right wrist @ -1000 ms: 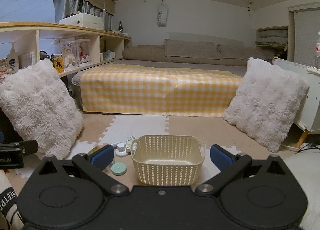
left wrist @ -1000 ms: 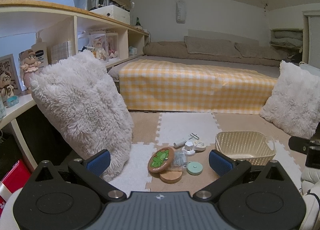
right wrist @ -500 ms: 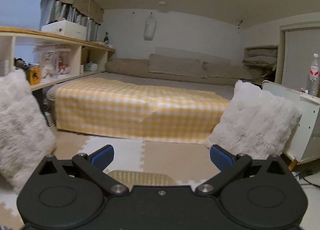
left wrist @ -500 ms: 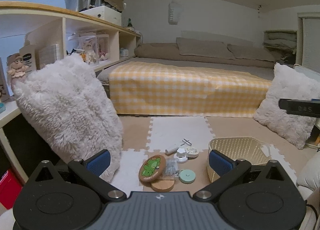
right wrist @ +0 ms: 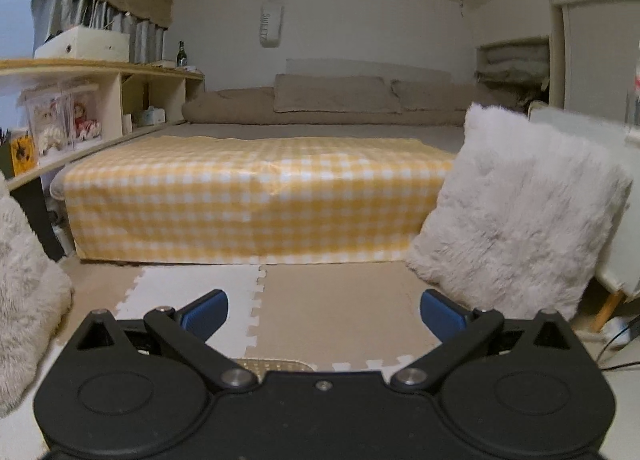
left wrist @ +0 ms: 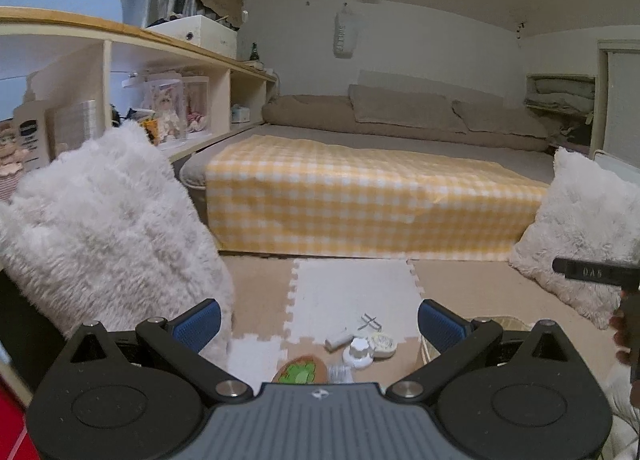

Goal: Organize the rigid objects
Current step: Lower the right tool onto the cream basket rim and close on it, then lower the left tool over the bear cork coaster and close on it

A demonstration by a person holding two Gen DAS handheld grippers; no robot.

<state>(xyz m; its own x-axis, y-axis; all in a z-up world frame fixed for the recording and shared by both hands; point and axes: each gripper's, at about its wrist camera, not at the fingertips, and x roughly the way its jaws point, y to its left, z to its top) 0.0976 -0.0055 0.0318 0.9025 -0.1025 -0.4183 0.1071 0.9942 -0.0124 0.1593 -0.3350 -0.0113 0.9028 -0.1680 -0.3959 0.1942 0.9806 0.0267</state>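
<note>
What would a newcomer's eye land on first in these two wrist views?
Most likely the bed's yellow checked cover, filling the middle of both views, flanked by a fluffy white pillow at left and another at right. Next, low in the left wrist view, a small cluster on the foam mat: a white knob-topped cap, a round cream tin and a wooden disc with a green figure, between the open left gripper fingers.

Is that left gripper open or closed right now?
Open: the left gripper has its blue pads spread wide apart, holding nothing.
</note>
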